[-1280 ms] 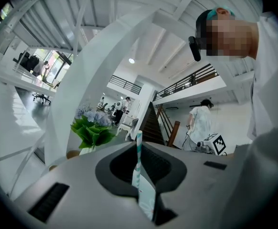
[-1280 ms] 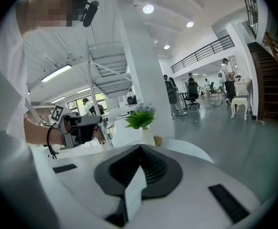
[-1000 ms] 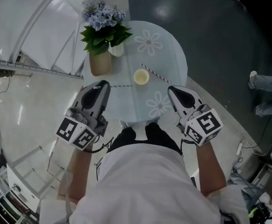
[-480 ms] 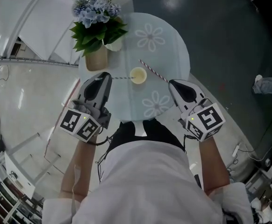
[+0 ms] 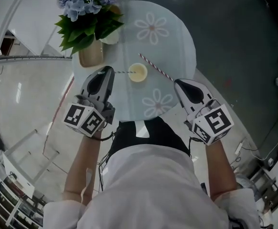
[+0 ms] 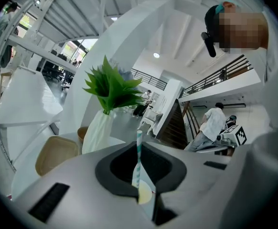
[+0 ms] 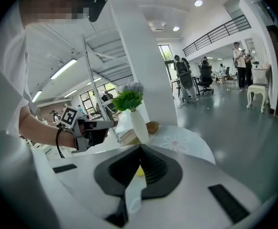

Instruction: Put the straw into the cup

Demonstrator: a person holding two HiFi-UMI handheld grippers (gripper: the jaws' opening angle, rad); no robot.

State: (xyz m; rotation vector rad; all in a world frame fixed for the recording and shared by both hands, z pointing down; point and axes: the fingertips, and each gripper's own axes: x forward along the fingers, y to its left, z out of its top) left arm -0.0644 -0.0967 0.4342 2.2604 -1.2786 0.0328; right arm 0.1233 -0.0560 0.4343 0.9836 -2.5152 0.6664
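A pale yellow cup (image 5: 137, 72) stands on the round glass table (image 5: 177, 42). My left gripper (image 5: 110, 70) is shut on a thin teal-striped straw (image 5: 120, 72), which points right, its tip close to the cup's left rim. In the left gripper view the straw (image 6: 138, 159) stands between the closed jaws of that gripper (image 6: 141, 146), with the cup (image 6: 144, 193) showing below. A red-and-white straw (image 5: 155, 67) lies slanted just right of the cup. My right gripper (image 5: 176, 82) is shut and holds nothing, its tip near that straw's lower end; the right gripper view shows that gripper (image 7: 140, 148).
A tan pot (image 5: 90, 56) with green leaves and blue flowers (image 5: 81, 4) stands at the table's far left, a small white cup (image 5: 111, 37) beside it. The table's near edge runs between my grippers. People stand far off in the hall.
The left gripper and its straw have moved forward, so the straw's tip is now level with the cup's left rim. The right gripper has crept nearer the red-and-white straw.
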